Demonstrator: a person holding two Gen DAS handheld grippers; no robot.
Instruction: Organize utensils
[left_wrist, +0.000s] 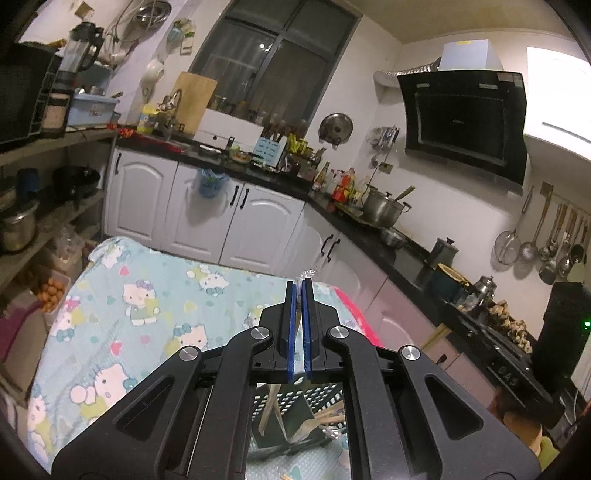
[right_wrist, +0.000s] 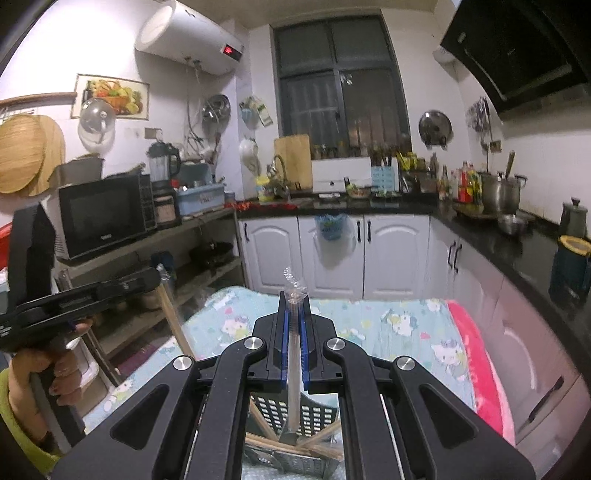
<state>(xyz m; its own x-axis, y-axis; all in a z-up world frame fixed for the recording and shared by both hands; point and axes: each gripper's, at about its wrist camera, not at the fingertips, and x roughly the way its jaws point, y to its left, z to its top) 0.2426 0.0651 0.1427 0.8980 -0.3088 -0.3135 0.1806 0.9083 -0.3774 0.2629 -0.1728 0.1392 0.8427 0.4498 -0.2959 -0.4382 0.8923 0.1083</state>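
Note:
My left gripper (left_wrist: 300, 285) is shut on a slim wooden utensil in clear wrap, whose crinkled end (left_wrist: 307, 274) sticks out past the fingertips. In the right wrist view that gripper (right_wrist: 157, 278) is held by a hand at the left, and the wooden utensil (right_wrist: 175, 317) hangs down from it. My right gripper (right_wrist: 293, 295) is shut on a pale, clear-wrapped utensil (right_wrist: 294, 354) that runs down between the blue pads. Its lower end reaches into a black perforated basket (right_wrist: 317, 410) holding several wooden chopsticks (right_wrist: 325, 434). The basket (left_wrist: 317, 395) also lies below the left gripper.
The basket stands on a table under a light blue cartoon-cat cloth (left_wrist: 147, 295) with a red edge (right_wrist: 476, 354). White cabinets (right_wrist: 332, 254) and a dark, crowded counter (right_wrist: 480, 229) run behind and to the right. Shelves with a microwave (right_wrist: 99, 218) stand at the left.

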